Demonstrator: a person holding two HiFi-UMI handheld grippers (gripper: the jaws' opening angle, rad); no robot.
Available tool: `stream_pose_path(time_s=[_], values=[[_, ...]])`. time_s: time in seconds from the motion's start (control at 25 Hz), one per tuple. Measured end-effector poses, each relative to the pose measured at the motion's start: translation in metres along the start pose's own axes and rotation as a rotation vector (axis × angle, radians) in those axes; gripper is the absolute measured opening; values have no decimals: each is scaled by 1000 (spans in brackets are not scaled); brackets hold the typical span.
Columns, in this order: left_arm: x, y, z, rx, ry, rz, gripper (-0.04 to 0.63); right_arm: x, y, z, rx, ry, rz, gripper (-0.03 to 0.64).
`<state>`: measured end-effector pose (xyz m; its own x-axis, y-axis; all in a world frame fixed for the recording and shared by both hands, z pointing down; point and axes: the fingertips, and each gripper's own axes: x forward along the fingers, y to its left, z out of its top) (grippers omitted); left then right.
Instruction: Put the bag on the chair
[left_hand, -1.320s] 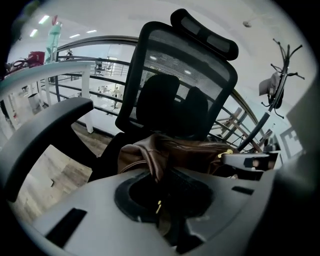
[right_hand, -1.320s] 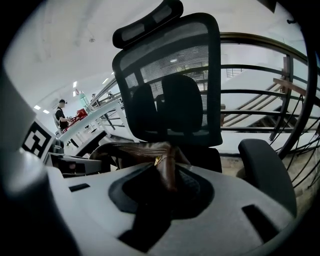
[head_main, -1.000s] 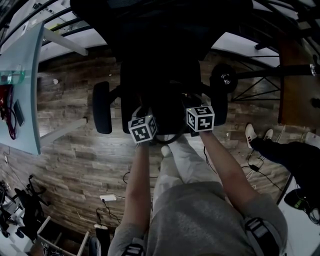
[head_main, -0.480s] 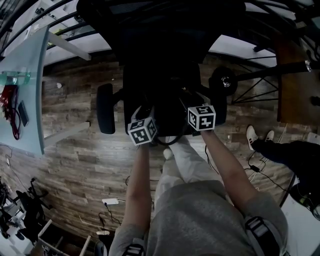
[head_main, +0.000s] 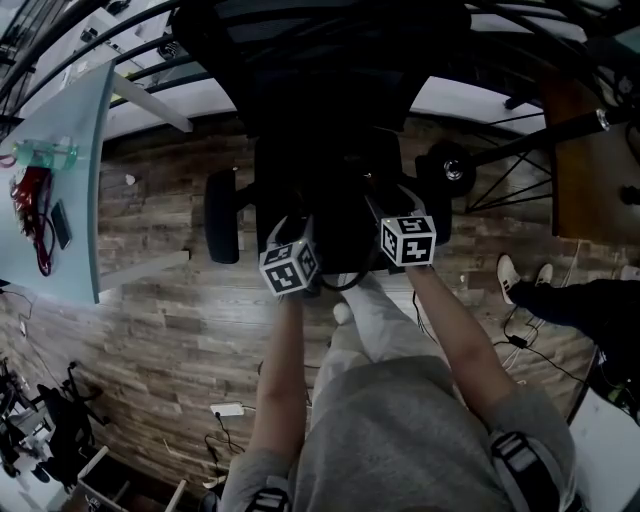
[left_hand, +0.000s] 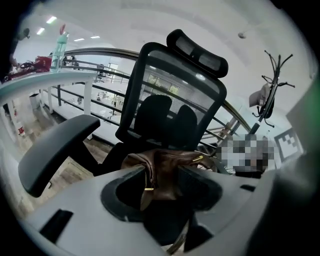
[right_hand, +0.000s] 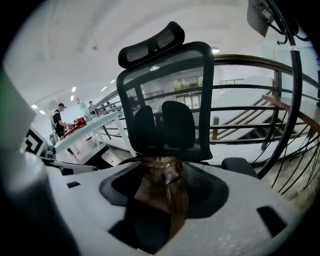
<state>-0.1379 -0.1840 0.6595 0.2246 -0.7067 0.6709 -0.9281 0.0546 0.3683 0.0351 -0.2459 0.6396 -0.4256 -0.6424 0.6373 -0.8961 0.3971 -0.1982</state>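
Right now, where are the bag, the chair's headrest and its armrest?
bag (left_hand: 166, 177), left gripper view, on its brown body
headrest (right_hand: 152, 44), right gripper view, middle of its pad
armrest (left_hand: 55, 150), left gripper view, top of its pad

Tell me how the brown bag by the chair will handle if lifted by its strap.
Probably floppy: the brown bag shows soft creases and folds, like supple leather. Its strap droops limp, so it would likely sag and swing. Weight cannot be judged.

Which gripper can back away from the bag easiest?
Probably left: the left gripper is opening, with only the bag edge between its jaws; the strap drapes deeper through the right gripper.
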Motion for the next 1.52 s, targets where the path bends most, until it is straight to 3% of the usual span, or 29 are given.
stream_pose_path(time_s=[0.4, 0.6, 0.84, 1.52], values=[[-56, -26, 15, 3, -89, -1, 130, -65, 31, 20, -18, -86, 50, 225], [-93, -44, 24, 24, -159, 0, 66, -109, 47, 34, -40, -165, 67, 104], [-134, -70, 24, 43, -212, -33, 40, -155, 66, 35, -47, -213, 89, 31], [-213, -108, 7, 58, -294, -58, 8, -234, 86, 21, -82, -268, 119, 9]])
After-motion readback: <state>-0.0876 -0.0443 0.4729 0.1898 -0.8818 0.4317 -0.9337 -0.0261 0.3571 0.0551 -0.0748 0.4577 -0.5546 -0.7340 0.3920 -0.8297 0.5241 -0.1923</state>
